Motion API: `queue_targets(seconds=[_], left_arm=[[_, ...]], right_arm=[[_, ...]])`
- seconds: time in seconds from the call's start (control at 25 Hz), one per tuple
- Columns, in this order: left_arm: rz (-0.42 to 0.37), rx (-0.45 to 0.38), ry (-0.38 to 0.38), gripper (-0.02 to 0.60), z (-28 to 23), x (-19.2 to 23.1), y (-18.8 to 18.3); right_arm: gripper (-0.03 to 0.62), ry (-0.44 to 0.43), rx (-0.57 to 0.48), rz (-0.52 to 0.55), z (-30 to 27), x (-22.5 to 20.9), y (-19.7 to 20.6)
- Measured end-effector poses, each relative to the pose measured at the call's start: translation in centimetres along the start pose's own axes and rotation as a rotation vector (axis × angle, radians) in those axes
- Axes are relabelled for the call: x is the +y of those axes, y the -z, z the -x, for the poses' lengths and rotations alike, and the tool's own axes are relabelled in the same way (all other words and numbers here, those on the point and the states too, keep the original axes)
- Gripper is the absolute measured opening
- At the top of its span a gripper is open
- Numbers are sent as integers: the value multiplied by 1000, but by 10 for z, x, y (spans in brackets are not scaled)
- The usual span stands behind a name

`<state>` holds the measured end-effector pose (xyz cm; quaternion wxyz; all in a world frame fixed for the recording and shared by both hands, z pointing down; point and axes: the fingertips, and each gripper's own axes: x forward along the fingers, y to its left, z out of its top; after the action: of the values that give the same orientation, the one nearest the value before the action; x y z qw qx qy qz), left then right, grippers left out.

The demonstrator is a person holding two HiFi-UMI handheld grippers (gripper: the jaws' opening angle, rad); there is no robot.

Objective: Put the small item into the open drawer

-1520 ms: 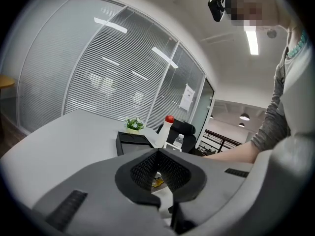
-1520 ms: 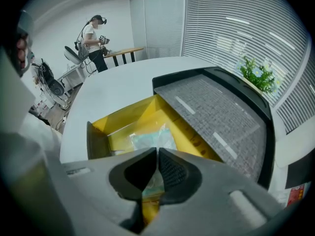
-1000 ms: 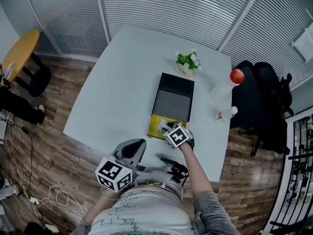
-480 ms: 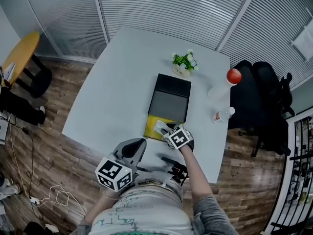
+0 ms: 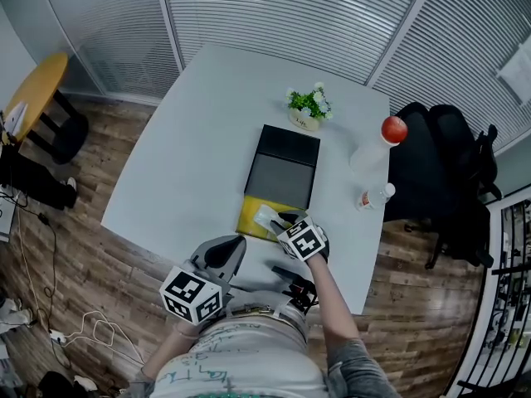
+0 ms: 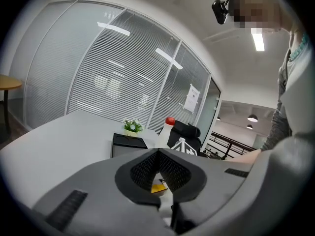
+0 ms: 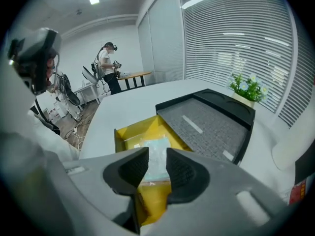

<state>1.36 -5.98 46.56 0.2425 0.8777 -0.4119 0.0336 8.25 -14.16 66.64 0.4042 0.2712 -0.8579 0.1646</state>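
The right gripper (image 7: 156, 152) hangs over the open yellow drawer (image 7: 129, 131), its two jaws parted by a narrow gap and closed on nothing. Seen through that gap and just past the jaw tips, the small item (image 7: 154, 142), a pale, clear flat packet, lies on the drawer's floor, with yellow showing around it on each side. Directly beyond the drawer, further out along the same jaws, stands the black box (image 7: 206, 122) that the drawer slides out of, its grey top facing up. Past the box's far end sits a small potted plant (image 7: 246, 88), and off to the jaws' left, far across the room, a person (image 7: 109, 70) stands by a desk. In the head view the right gripper (image 5: 282, 220) reaches forward from the table's (image 5: 191, 164) near edge with its marker cube on top, and the packet (image 5: 265, 217) shows just ahead of its tips inside the drawer (image 5: 246, 223). The left gripper (image 5: 241, 240) is held low near the person's body, well to the left of and behind the right one. Its jaws (image 6: 157, 152) meet at the tips with nothing between them. Ahead of them rise the black box (image 6: 127, 142), the plant (image 6: 131, 127) and a red-capped bottle (image 6: 169, 124).
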Motion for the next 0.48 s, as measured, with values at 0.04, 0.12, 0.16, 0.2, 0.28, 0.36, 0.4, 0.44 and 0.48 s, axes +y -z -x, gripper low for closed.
queue_targets(seconds=[0.04, 0.12, 0.16, 0.2, 0.28, 0.36, 0.4, 0.44, 0.48], left_arm=[[-1, 0, -1, -3, -2, -1, 1], [-2, 0, -2, -3, -5, -3, 2], [-2, -1, -1, -3, -6, -4, 3], [-3, -2, -1, -3, -7, -5, 3], [-4, -5, -1, -3, -9, -6, 3], [-6, -3, 0, -3, -11, -7, 4], [-7, -2, 1, -3, -12, -7, 4], [-9, -1, 3, -3, -14, -8, 5], [-10, -2, 6, -3, -15, -9, 5]], right_arm=[[103, -2, -9, 9, 4, 1, -1], [44, -6, -26, 34, 13, 4, -2], [15, -8, -37, 46, 17, 5, -3], [3, -13, -50, 53, 23, 7, -4], [3, -23, -86, 54, 35, 10, -8], [3, -30, -128, 55, 48, 14, -14], [3, -34, -149, 57, 54, 16, -17], [3, -37, -168, 61, 61, 19, -20], [3, -40, -186, 68, 67, 21, -23]])
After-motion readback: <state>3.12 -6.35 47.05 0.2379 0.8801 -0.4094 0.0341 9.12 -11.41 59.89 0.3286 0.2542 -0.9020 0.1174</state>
